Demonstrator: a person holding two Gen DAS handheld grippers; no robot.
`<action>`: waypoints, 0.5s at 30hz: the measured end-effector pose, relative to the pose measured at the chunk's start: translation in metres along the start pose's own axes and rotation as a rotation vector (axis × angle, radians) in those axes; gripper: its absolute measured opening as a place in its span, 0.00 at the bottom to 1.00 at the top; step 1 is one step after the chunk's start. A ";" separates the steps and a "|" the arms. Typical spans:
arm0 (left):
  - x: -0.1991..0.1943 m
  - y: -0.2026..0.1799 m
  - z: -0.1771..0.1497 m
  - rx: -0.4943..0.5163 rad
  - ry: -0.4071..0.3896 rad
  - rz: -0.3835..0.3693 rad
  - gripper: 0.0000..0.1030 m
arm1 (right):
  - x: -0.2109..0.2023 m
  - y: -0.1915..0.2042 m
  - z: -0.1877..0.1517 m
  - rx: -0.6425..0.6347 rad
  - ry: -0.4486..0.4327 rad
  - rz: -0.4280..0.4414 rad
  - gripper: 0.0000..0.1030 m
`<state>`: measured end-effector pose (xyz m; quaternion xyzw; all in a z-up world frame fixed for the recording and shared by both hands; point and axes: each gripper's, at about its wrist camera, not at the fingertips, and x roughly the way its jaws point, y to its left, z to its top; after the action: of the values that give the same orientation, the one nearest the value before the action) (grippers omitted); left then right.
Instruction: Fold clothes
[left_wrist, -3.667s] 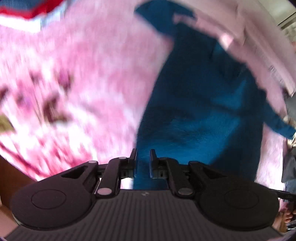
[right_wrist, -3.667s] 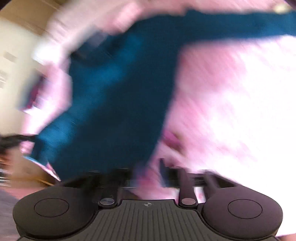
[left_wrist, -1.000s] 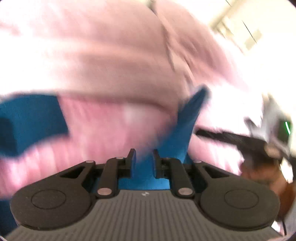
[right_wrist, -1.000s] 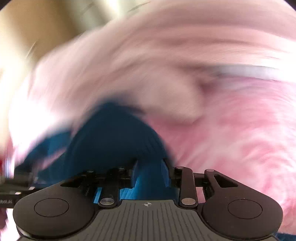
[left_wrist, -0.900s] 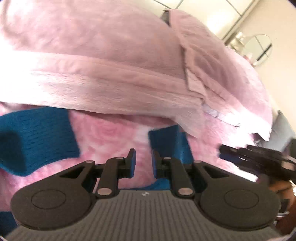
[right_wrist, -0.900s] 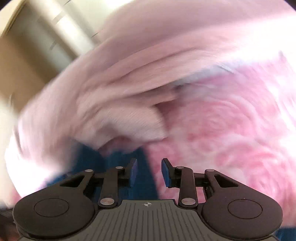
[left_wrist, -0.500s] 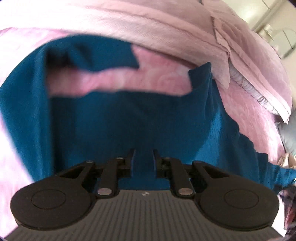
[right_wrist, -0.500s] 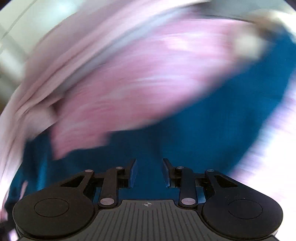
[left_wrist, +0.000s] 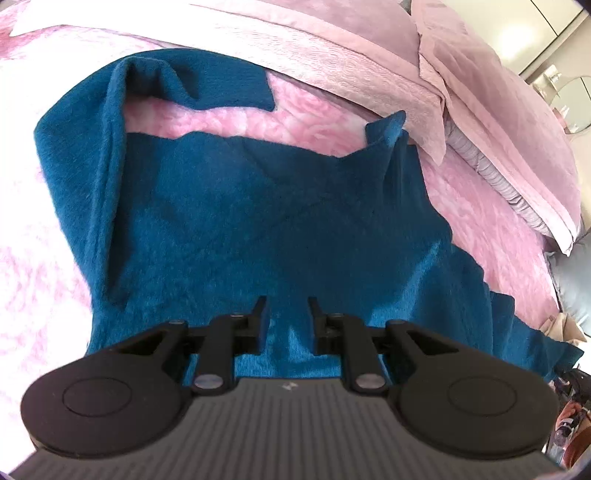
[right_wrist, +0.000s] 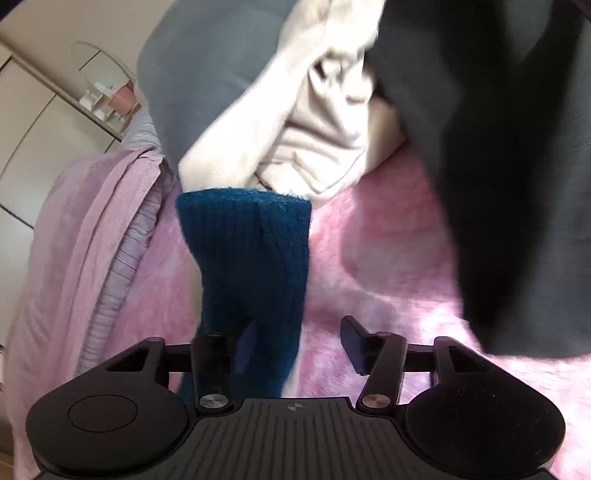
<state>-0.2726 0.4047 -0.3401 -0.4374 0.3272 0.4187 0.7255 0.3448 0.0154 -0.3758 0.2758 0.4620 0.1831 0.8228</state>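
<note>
- Sweater (left_wrist: 258, 229), teal and fuzzy, lies spread on the bed's pink rose-patterned blanket (left_wrist: 33, 258), its body mostly flat with a few shallow creases.
- In the left wrist view, 1 sleeve is folded back across the top of the sweater, leaving a strip of pink blanket showing between sleeve and body; a corner of knit stands up in a small peak (left_wrist: 388, 125) at the far right of the body.
- In the right wrist view, the other sleeve (right_wrist: 251, 258) runs straight away from the camera, its ribbed cuff ending just at a heap of cream cloth (right_wrist: 314, 140).
- Left tool (left_wrist: 286, 314) has its fingers a narrow gap apart, hovering over the sweater's near part; I cannot tell whether any knit is pinched between them.
- Right tool (right_wrist: 299, 339) stands wide apart, the teal sleeve lying against its left finger (right_wrist: 245, 343) and the right finger over bare blanket; it grips nothing.
- Folded pale pink bedding (left_wrist: 369, 48) borders the far edge of the sweater, touching the upper sleeve.
- Dark garment (right_wrist: 498, 166) and grey cloth (right_wrist: 207, 66) crowd the sleeve's far end; open blanket lies to the right of the sleeve.
</note>
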 end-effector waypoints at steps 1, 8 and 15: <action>-0.003 -0.001 -0.002 -0.002 -0.001 0.008 0.14 | -0.003 0.007 0.003 -0.043 0.001 -0.009 0.09; -0.023 0.010 0.009 0.039 -0.060 0.088 0.14 | -0.052 0.029 0.011 -0.260 -0.145 -0.297 0.07; -0.029 0.029 0.041 0.092 -0.126 0.186 0.27 | -0.030 0.023 -0.007 -0.365 0.001 -0.369 0.41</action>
<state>-0.3065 0.4400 -0.3093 -0.3444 0.3390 0.4953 0.7219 0.3223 0.0189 -0.3447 0.0338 0.4641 0.1103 0.8782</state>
